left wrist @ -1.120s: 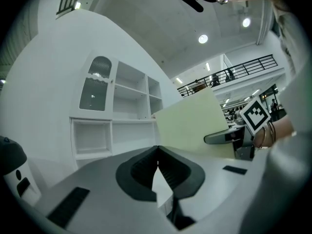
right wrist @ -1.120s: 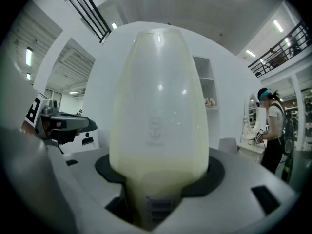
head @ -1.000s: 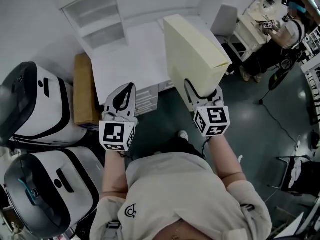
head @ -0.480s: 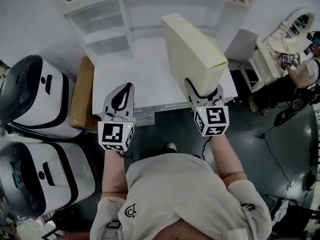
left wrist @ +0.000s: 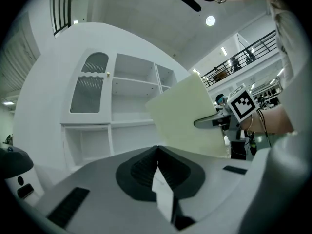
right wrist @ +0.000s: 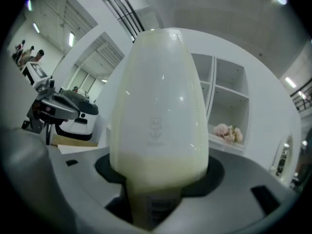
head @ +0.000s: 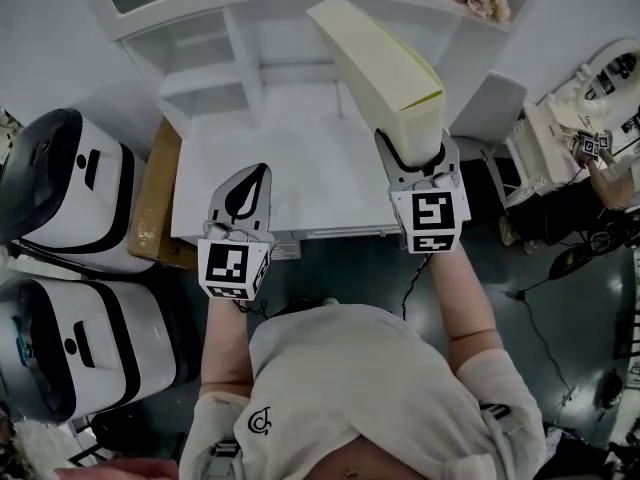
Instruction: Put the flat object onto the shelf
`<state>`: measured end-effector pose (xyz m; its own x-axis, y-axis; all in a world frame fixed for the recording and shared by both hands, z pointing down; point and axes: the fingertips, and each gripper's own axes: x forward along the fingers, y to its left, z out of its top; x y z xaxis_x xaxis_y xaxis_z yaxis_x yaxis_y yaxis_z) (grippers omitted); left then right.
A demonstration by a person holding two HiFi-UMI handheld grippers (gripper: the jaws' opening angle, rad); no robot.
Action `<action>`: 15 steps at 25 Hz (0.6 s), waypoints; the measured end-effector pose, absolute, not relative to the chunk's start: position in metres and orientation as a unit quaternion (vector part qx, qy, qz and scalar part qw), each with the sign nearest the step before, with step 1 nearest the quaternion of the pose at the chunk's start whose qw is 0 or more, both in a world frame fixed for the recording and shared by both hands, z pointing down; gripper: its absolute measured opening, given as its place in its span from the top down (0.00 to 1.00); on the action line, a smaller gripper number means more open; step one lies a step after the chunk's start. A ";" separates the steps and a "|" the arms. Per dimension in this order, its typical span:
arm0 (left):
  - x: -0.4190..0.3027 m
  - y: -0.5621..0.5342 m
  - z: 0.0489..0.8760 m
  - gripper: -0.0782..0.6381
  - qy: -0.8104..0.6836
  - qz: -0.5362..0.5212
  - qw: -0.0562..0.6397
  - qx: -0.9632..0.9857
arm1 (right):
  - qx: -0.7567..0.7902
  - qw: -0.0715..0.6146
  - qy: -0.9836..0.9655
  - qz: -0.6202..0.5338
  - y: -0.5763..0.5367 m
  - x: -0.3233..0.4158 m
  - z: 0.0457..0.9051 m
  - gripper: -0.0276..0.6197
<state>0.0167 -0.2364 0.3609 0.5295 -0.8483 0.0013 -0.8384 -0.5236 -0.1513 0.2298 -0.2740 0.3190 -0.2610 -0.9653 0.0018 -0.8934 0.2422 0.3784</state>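
Flat box bound for shelf.
Left gripper [head: 254, 180]: jaws together, empty, over the white desk top [head: 310, 178]. Pale cream flat rectangular box [head: 378, 63]: clamped by its near end in my right gripper [head: 413, 150], raised before the white shelf unit [head: 238, 53]. Risk, I judge: gripped so low, it could pivot or clip a divider. Left gripper view shows its broad face; right gripper view only the narrow edge, plus pink flowers [right wrist: 225, 130] in a cubby.

A large hall staged as mock rooms: white shelf unit [head: 200, 58] at 12 o'clock, vanity desk [head: 548, 133] at 3 o'clock, balcony railings [left wrist: 243, 57] overhead
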 end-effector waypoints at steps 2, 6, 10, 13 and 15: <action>0.018 -0.245 0.356 0.87 0.479 -0.037 0.070 -0.874 | 0.593 0.145 -0.769 -0.187 -0.285 0.224 0.306 0.52; 0.016 -0.258 0.347 0.87 0.468 -0.041 0.081 -0.879 | 0.594 0.205 -0.741 -0.238 -0.305 0.215 0.291 0.52; 0.007 -0.269 0.343 0.87 0.467 -0.041 0.084 -0.879 | 0.586 0.249 -0.719 -0.279 -0.324 0.205 0.274 0.52; 0.000 -0.271 0.345 0.87 0.466 -0.043 0.085 -0.880 | 0.576 0.293 -0.690 -0.325 -0.335 0.197 0.257 0.52; -0.006 -0.274 0.346 0.87 0.469 -0.042 0.082 -0.878 | 0.566 0.327 -0.664 -0.362 -0.343 0.192 0.245 0.52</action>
